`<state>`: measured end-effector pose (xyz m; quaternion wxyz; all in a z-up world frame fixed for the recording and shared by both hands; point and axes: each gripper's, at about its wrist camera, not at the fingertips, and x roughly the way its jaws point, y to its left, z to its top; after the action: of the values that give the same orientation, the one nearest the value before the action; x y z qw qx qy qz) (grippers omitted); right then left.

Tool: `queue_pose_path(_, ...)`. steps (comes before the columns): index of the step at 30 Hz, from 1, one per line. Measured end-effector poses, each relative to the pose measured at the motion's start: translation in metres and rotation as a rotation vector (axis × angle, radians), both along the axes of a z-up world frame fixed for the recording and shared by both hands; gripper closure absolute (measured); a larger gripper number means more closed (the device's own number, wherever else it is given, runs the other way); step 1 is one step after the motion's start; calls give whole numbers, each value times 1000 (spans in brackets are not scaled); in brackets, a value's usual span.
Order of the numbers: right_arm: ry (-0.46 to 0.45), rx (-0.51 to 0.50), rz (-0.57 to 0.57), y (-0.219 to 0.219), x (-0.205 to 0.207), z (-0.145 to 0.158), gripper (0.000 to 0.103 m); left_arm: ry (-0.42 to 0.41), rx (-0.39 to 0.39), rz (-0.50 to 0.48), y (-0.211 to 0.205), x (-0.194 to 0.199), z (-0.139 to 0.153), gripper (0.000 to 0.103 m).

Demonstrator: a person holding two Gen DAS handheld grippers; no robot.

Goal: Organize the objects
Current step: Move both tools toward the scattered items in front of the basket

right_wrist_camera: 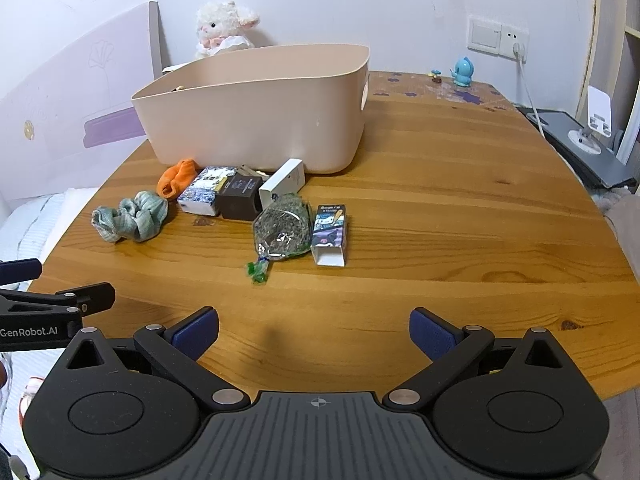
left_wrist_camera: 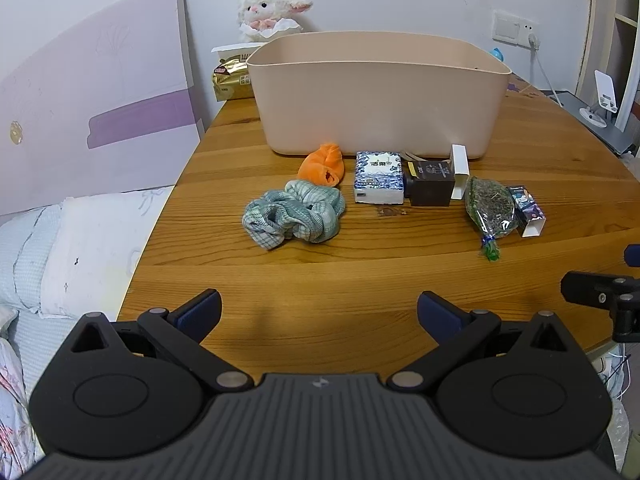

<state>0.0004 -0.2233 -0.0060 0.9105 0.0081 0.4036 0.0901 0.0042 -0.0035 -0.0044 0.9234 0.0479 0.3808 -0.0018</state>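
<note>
A: What sits on the wooden table at this moment?

B: A beige bin stands at the far side, left of the table's middle. Along its near wall lies a row of small things: an orange cloth at the left, then a blue-and-white tissue pack, a dark brown box, and a white box tilted against the bin

A: And nearer than that row?

B: A crumpled pale green checked cloth lies near and left of the orange one. To the right, a clear bag of dried herbs with a green twisted end lies just beside a small purple printed carton, whose open end faces near

A: How do the tongs stand?

B: The left gripper hovers over the near edge of the table, its blue pads wide apart and holding nothing. The right gripper is the same: jaws spread, nothing between them, over bare wood at the near side. Each one shows at the edge of the other's view, so they sit side by side

A: Anything behind the bin?

B: A white plush lamb by the wall, and a gold packet at the bin's far left corner
</note>
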Motion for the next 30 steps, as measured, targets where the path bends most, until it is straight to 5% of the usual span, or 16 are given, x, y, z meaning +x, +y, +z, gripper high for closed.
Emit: queue_pose_path(30, -8, -96, 6, -7, 66, -33, 14, -13, 19, 62, 25, 76, -19, 0)
